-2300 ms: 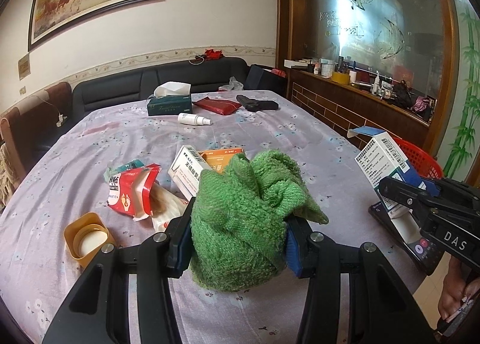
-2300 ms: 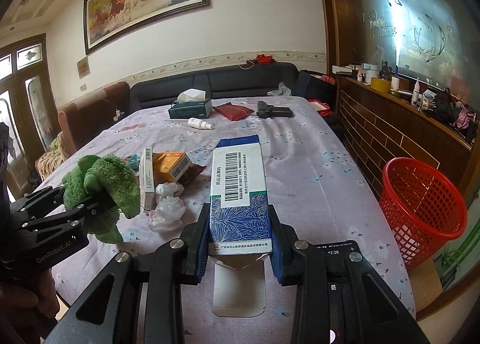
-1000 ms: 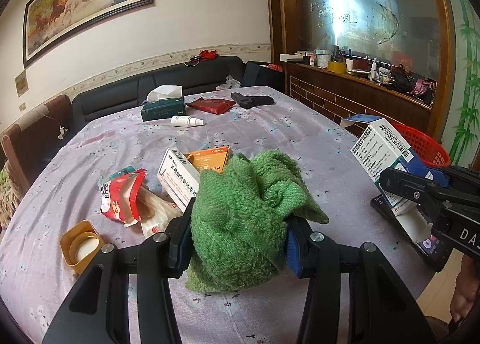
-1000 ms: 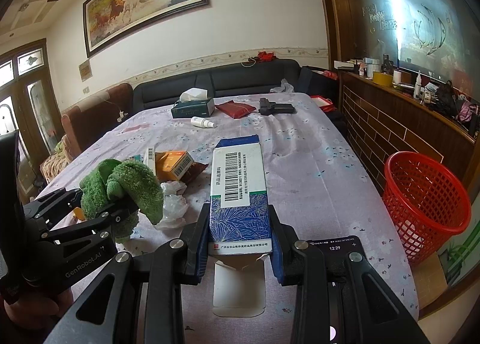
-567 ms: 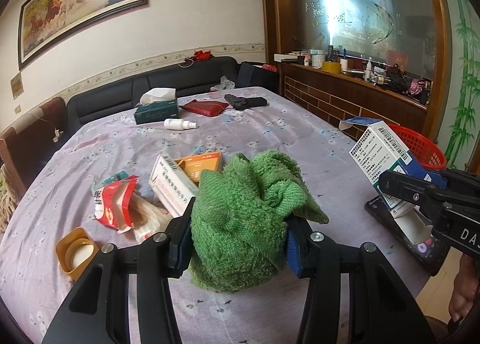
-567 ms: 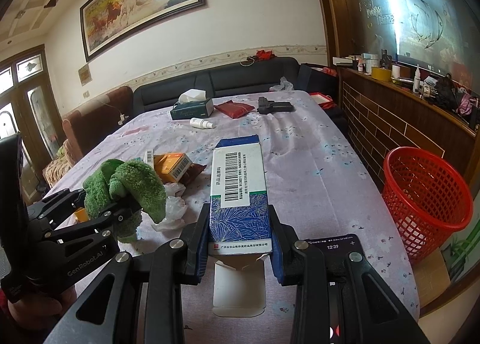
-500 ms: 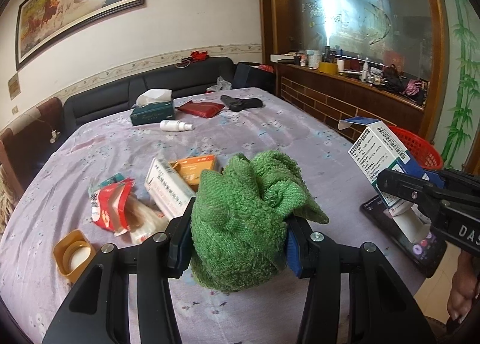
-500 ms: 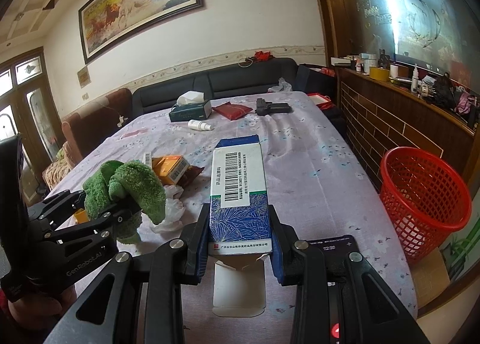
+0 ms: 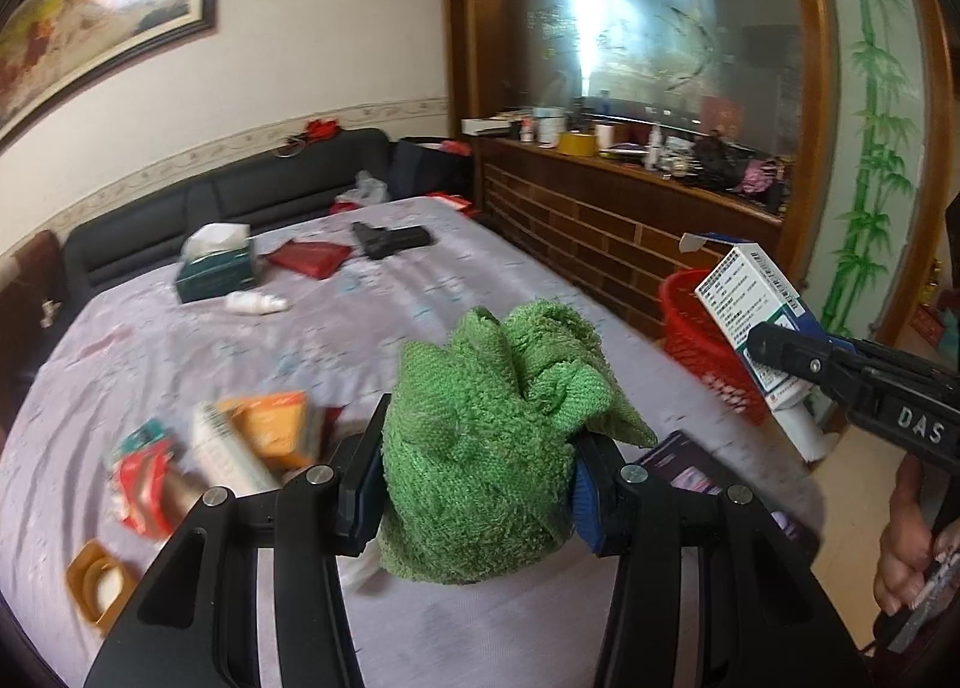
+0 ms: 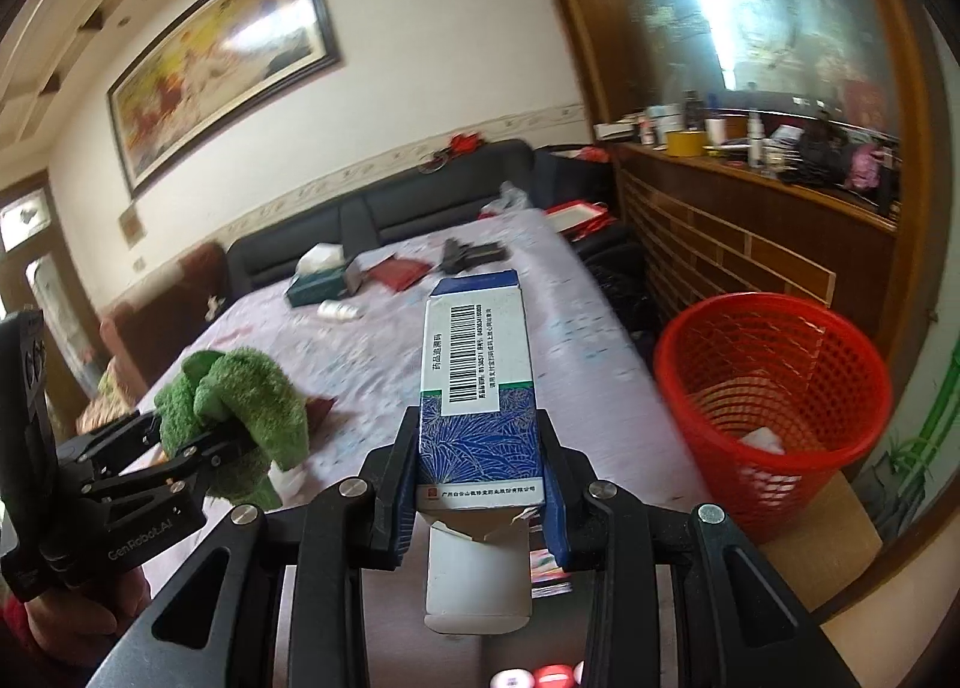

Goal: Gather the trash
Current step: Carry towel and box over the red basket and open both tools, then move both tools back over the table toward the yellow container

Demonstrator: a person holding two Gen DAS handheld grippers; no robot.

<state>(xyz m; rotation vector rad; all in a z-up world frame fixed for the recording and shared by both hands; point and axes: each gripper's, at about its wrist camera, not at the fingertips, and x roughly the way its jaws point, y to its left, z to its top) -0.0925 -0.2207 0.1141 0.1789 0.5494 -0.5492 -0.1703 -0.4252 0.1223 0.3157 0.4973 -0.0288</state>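
Covering most of both views, a large table (image 9: 480, 292) wears a pale lilac cloth with small flowers. At its far end, toward twelve o'clock in the left wrist view, sit a dark green tissue box (image 9: 216, 268), a small white bottle (image 9: 255, 302), a red pouch (image 9: 309, 258) and a black object (image 9: 390, 239) whose kind I cannot tell. Nearer, at about nine o'clock, litter lies blurred: an orange box (image 9: 273, 427), a white carton (image 9: 225, 451) just beside it, a red-and-white wrapper (image 9: 141, 478), and an amber lid (image 9: 99, 580) near the table's edge.

The left gripper (image 9: 474, 499) has its jaws clamped on a bunched green cloth (image 9: 486, 436), held above the cloth-covered surface. The right gripper (image 10: 480, 478) grips a blue-and-white box (image 10: 477, 364) by its sides, barcode upward, with the near flap open.

A red mesh basket (image 10: 774, 388) stands on the floor at three o'clock of the right wrist view, beside the table's edge, with a pale scrap inside. A dark phone (image 9: 690, 463) lies by the near right corner of the table.

Behind the table runs a black sofa (image 9: 240, 196) under a framed painting (image 10: 222, 49). A wooden counter (image 10: 750, 220) crowded with bottles stands along the right wall below a large etched glass panel (image 9: 660, 10).
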